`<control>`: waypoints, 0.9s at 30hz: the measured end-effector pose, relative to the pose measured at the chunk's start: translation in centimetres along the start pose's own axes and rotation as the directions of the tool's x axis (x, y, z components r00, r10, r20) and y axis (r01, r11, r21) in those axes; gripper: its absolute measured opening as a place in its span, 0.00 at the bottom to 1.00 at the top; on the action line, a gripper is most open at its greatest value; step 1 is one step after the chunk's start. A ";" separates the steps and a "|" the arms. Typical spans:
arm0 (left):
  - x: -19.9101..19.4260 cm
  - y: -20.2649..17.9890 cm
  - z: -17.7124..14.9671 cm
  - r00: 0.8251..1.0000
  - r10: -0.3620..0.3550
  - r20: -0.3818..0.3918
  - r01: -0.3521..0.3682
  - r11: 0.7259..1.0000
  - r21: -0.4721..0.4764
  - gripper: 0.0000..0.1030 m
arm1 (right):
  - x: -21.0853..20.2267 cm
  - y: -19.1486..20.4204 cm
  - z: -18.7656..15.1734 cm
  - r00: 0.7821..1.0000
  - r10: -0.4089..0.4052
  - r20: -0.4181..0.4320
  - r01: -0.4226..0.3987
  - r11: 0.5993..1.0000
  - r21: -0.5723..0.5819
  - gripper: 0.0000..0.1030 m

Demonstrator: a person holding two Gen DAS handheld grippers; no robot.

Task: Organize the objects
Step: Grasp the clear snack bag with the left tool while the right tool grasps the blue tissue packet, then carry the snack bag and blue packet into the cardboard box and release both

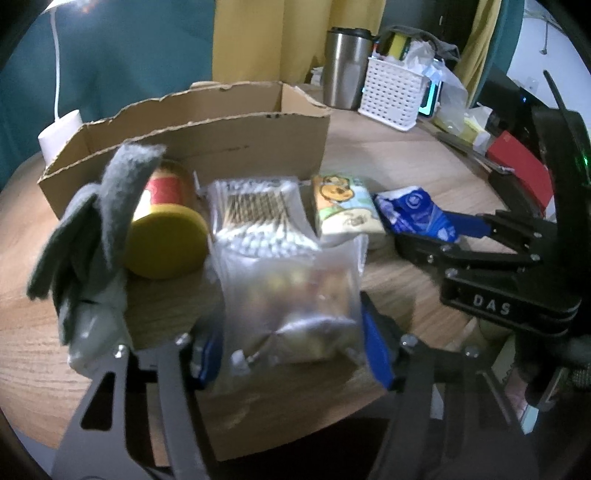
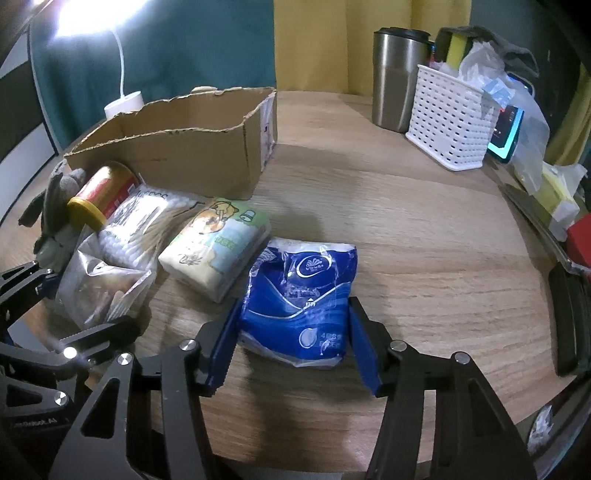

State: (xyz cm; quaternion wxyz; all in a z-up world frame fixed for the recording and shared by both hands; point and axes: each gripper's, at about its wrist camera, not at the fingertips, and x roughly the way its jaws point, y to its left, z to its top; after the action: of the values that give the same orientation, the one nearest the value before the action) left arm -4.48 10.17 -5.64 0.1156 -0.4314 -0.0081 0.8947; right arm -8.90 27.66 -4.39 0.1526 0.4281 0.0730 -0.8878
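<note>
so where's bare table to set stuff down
Bare wood lies between the cardboard box and the white basket, and right of the blue tissue pack. Crowded along the box front: yellow-lidded can, cotton swabs, cartoon tissue pack.

Dim overall, with a cool bluish cast. Single strong source: desk lamp (image 2: 88, 14) at upper left of right wrist view, blown out to white glare. Soft shadows thrown rightward and forward across the table (image 2: 424, 229) from the cardboard box (image 2: 177, 147). Heavy fisheye bending at edges, black vignette in corners of both views. Left wrist view noticeably softer: clear bag (image 1: 291, 295) close to lens smeared and out of focus, grey glove (image 1: 92, 229) blurred. Right wrist view sharper; print on blue tissue pack (image 2: 303, 295) partly legible.
</note>
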 end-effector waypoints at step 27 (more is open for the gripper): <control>-5.4 0.6 3.9 0.990 0.056 0.133 -0.056 0.998 0.001 0.62 | -5.1 -0.6 2.5 0.992 -0.023 0.122 0.019 0.999 0.033 0.55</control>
State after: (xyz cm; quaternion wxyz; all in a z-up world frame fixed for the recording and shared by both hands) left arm -4.39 8.79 0.94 0.0906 -0.3705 -0.0017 0.9244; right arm -7.92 28.66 1.12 0.1407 0.3745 0.0539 -0.9149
